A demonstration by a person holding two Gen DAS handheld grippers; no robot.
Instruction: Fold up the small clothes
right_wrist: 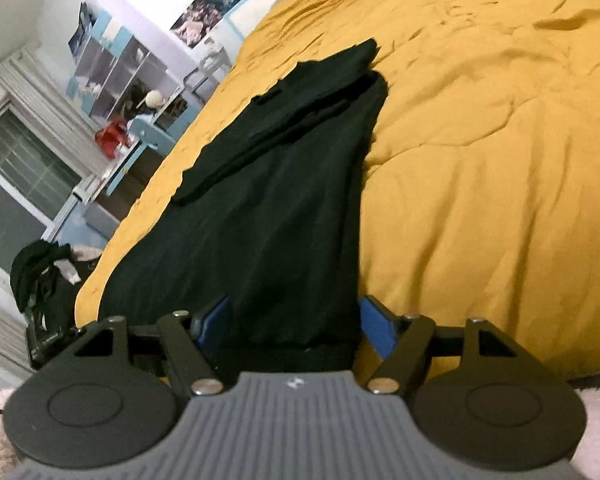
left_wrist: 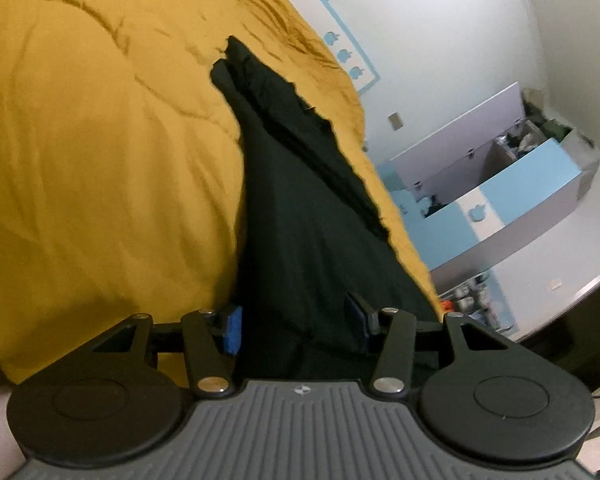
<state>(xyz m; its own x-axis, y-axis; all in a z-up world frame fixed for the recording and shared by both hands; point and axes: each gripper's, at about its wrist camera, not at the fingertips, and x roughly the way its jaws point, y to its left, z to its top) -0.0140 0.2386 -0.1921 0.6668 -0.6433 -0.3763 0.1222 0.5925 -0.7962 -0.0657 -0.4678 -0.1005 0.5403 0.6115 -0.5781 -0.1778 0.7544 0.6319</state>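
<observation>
Garment: I saw a black garment (left_wrist: pixel 300 216) lying stretched along the yellow bed cover (left_wrist: pixel 100 140), its near end under both tools, its far end folded into narrow layers (right_wrist: pixel 320 92)
Left tool: I had the left tool (left_wrist: pixel 298 322) low over the garment's near edge; its jaws stood apart with the dark cloth between the blue pads (left_wrist: pixel 233 330), and I could not see the pads pressing on it
Right tool: I held the right tool (right_wrist: pixel 296 322) over the same near end; its jaws stood wide, cloth bunched between the blue pads (right_wrist: pixel 376 326) without being pinched
Bed: the yellow cover was wrinkled and filled most of both views
Room: a blue and white shelf unit (left_wrist: pixel 500 184) stood past the bed's edge, with a window (right_wrist: pixel 24 160) seen in the right view
</observation>
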